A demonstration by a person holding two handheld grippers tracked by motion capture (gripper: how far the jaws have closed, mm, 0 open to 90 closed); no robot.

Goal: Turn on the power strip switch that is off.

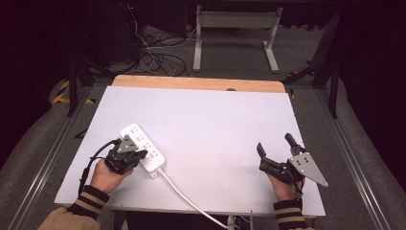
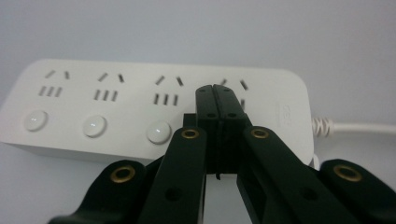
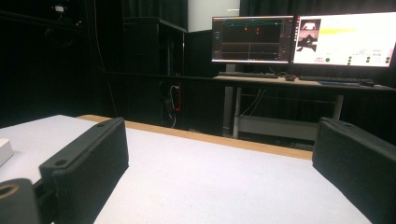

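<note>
Near the front left edge of the white tabletop [image 1: 206, 120], the left hand-held gripper [image 1: 139, 154] has its jaws pressed together with nothing between them, tips over the white power strip [image 1: 142, 145] at its cord end. Front right, well apart from the strip, the right hand-held gripper [image 1: 276, 143] spreads its jaws wide and empty. Farther off, two lit monitors [image 3: 299, 39] stand on a desk.

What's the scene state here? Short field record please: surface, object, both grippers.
surface: white table top with a wooden far edge
object: white plastic power strip with round buttons, near left, white cable trailing off the near edge
left gripper: jaws shut, tips over the strip at its cable end, nothing between them
right gripper: jaws wide open, empty, near right, apart from the strip
</note>
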